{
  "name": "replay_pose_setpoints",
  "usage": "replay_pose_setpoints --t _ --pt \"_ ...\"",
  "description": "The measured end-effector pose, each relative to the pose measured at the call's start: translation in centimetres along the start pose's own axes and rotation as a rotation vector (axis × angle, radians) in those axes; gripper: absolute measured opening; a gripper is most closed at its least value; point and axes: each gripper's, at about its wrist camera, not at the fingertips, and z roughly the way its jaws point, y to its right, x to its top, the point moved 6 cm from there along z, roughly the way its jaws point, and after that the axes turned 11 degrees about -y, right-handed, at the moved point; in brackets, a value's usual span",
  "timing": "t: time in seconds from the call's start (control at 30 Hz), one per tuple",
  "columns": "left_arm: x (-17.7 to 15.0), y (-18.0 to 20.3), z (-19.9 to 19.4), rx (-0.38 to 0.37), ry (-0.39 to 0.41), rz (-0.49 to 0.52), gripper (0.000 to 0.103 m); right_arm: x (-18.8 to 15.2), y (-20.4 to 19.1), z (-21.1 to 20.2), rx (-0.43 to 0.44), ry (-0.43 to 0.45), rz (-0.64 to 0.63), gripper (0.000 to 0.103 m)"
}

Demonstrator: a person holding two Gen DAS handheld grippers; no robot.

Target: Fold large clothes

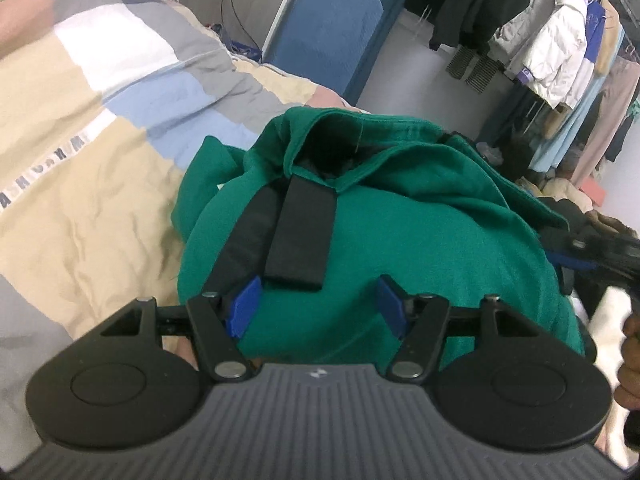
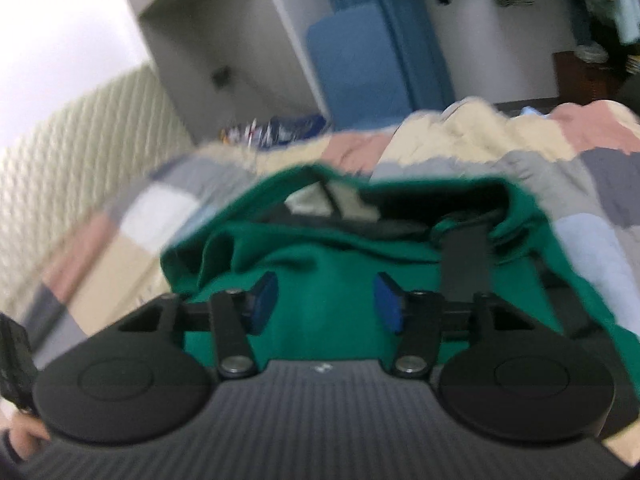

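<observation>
Left gripper (image 1: 320, 208) fingers spread wide, one black finger (image 1: 298, 232) lying on green fabric, the other buried in it; right gripper (image 2: 400, 236) likewise spread, motion-blurred, one finger (image 2: 464, 264) showing; green hoodie (image 1: 400, 220) bunched on the patchwork quilt (image 1: 80, 152), draped over both; beyond, blue cushion (image 1: 328, 28) against wall; hanging clothes (image 1: 560, 48) at far right.

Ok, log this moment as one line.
green garment bunched on patchwork quilt | left gripper open above it | right gripper open above it
</observation>
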Motion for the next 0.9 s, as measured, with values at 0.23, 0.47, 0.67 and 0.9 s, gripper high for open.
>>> replay_pose_setpoints --t 0.23,0.47,0.67,0.9 --pt "0.2 -0.4 -0.1 -0.026 0.006 0.001 0.069 3.5 -2.9 9.2 -0.146 -0.063 -0.155 0.052" --pt "0.7 -1.1 -0.1 -0.081 0.042 -0.001 0.069 9.5 0.6 15.7 -0.275 -0.076 -0.049 0.050" --pt "1.0 -1.6 0.3 -0.097 0.060 -0.005 0.069 9.2 4.7 15.5 -0.221 -0.091 0.093 0.051" --pt "1.2 -1.0 0.0 -0.052 0.090 0.024 0.069 4.6 3.9 7.4 -0.225 -0.056 0.017 0.051"
